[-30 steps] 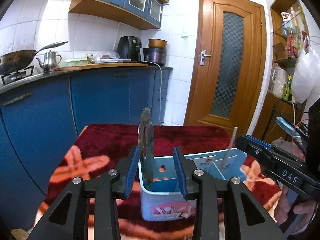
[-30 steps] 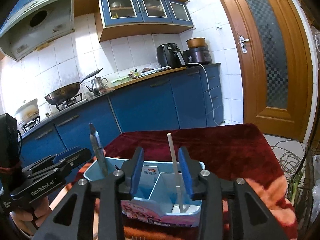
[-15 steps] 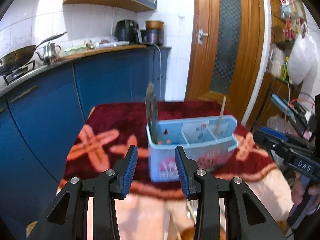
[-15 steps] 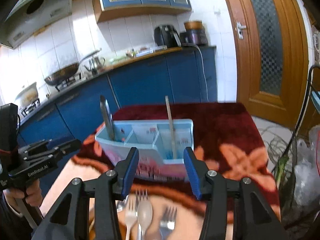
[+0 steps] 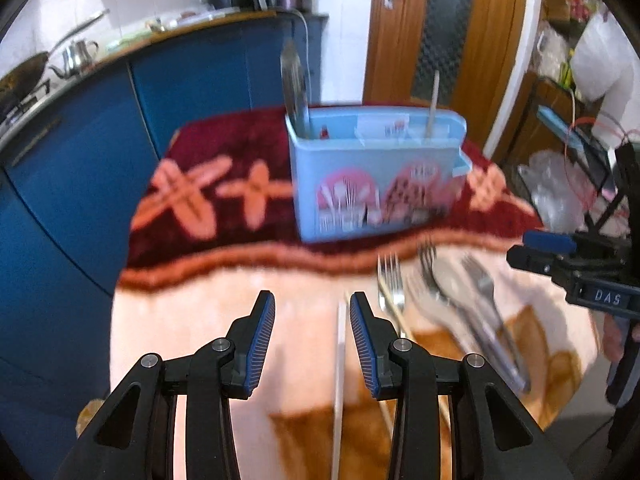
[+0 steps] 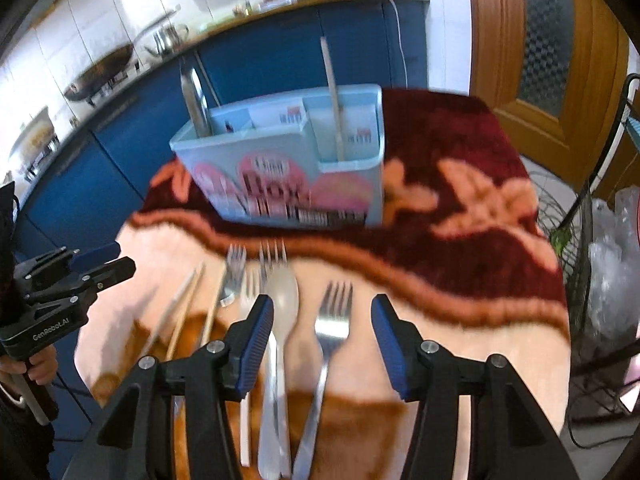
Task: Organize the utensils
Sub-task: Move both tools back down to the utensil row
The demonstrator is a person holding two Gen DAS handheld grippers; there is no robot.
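Observation:
A light blue caddy [image 5: 376, 176] [image 6: 288, 168] stands on the dark red part of the cloth. A metal utensil [image 5: 294, 84] [image 6: 196, 104] stands in one end compartment and a chopstick [image 5: 432, 108] [image 6: 334, 104] in the other. My left gripper [image 5: 312, 300] is open above the peach cloth, over a pale chopstick [image 5: 341, 360]. My right gripper [image 6: 322, 304] has its jaws opening above a metal fork [image 6: 332, 320], not touching it. A white spoon [image 6: 282, 300] lies by its left finger. More forks [image 6: 236, 264] and chopsticks [image 6: 184, 304] lie to the left.
Blue kitchen cabinets [image 5: 80, 152] run close along the table's left and far sides. A wooden door [image 5: 460, 28] is behind. A wire rack with plastic bags [image 6: 600, 264] stands off the table's right edge. A hand [image 6: 40, 364] holds the left gripper's handle.
Both grippers have pulled back from the caddy and tipped downward, bringing the loose forks, spoon and chopsticks on the cloth into view. The right jaws have widened.

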